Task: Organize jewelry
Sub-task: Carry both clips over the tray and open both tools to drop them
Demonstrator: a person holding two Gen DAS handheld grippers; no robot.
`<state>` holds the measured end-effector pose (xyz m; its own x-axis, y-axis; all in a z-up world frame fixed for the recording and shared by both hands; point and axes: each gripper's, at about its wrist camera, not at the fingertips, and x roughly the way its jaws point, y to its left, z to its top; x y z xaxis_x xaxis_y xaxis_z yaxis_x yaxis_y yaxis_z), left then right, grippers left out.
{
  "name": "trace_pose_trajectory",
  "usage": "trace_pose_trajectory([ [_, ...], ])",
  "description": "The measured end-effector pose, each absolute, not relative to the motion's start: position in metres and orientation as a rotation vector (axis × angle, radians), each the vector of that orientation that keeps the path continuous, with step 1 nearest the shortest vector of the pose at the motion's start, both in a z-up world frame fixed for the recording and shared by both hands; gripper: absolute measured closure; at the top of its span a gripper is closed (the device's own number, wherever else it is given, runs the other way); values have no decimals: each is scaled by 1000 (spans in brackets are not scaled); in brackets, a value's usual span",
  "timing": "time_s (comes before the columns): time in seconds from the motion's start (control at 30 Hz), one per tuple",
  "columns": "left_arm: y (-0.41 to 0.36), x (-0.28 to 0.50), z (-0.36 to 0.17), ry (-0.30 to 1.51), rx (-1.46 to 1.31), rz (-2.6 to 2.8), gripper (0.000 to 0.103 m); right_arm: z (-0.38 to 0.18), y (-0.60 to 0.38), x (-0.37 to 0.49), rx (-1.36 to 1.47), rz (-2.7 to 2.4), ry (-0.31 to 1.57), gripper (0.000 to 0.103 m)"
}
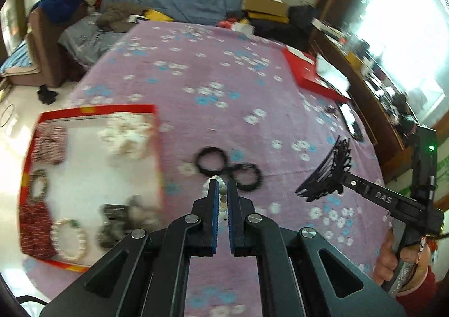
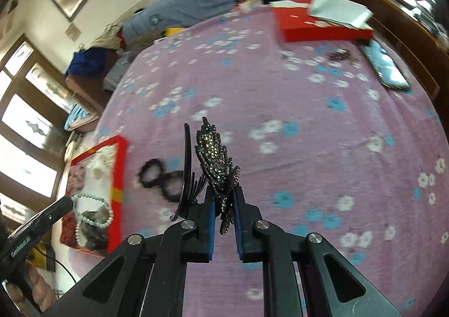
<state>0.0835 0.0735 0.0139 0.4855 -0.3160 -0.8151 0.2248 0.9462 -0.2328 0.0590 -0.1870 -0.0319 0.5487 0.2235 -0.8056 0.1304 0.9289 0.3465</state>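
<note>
Two grippers [image 1: 221, 190] [image 2: 226, 202] angled steeply downward

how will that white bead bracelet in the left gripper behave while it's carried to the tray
Probably floppy: the bead bracelet hangs as a loose loop from the shut left gripper, so it may swing. Its round, smooth-looking beads could slip or roll. It looks light, sagging only slightly.

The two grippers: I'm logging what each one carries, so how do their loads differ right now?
The left gripper is shut on a pearl bracelet, a loop of pale round beads that hangs below its tips. The right gripper is shut on a hair comb, rigid and dark, with a rhinestone top and black teeth, standing up past its tips. Both loads are held off the purple floral blanket, near the red tray.
</note>
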Motion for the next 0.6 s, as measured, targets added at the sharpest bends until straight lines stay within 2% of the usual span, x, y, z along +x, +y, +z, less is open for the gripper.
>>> trace_pose_trajectory([
  [0.3,177,102,25,975,-105,-176,98,-17,-85,85,315,222,994,90],
  [0.6,237,147,9,996,-98,-149,98,-22,5,113,256,332,1018,90],
])
